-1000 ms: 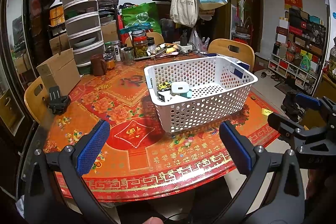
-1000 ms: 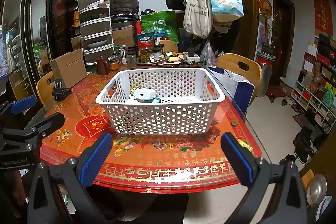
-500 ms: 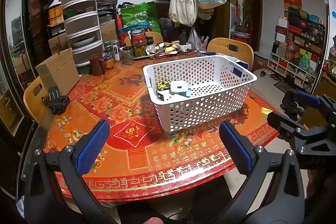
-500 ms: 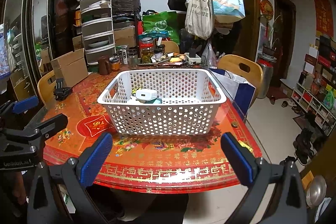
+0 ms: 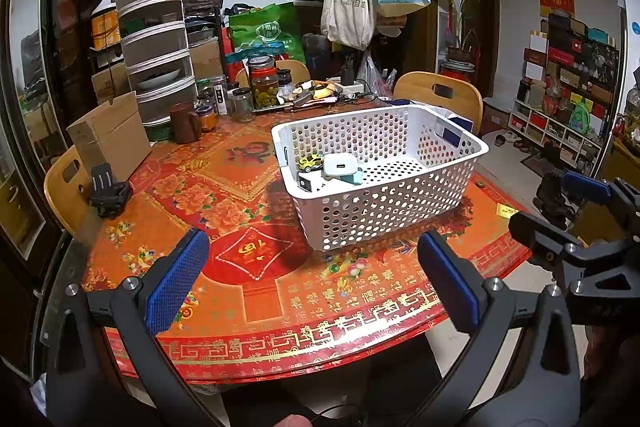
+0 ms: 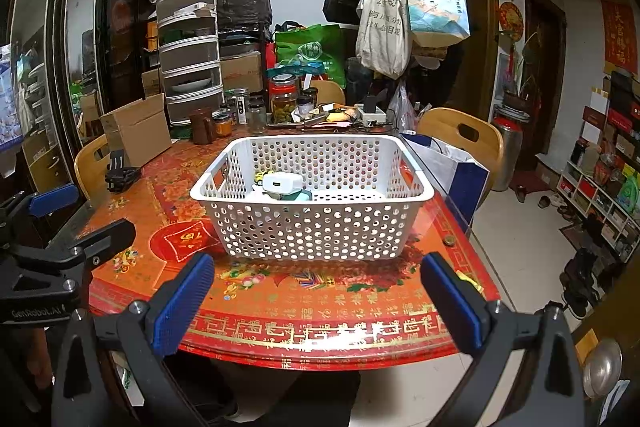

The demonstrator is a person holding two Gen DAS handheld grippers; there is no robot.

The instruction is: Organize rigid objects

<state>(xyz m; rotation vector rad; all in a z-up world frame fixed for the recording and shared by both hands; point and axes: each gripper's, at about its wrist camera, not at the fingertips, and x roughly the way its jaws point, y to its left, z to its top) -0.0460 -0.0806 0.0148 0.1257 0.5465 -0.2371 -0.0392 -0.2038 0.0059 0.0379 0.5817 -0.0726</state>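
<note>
A white perforated basket (image 5: 432, 187) (image 6: 320, 231) stands on the red patterned round table (image 5: 248, 291) (image 6: 304, 303). In its left end lie a white charger block (image 5: 340, 165) (image 6: 282, 183), a small yellow toy car (image 5: 310, 161) and a teal item (image 5: 354, 177). My left gripper (image 5: 312, 283) is open and empty, held back at the table's near edge. My right gripper (image 6: 320, 297) is open and empty, also short of the basket. Each gripper shows at the side of the other's view.
A black clamp-like mount (image 5: 108, 191) (image 6: 122, 173) lies at the table's left edge beside a cardboard box (image 5: 108, 139). Jars (image 5: 264, 87), a brown mug (image 5: 184, 123) and a stacked drawer unit (image 5: 154, 47) crowd the far side. Wooden chairs (image 5: 440, 95) surround the table. A coin (image 6: 449, 240) lies at right.
Both grippers have stayed nearly still; the views shift only slightly. Both stay open and empty.
</note>
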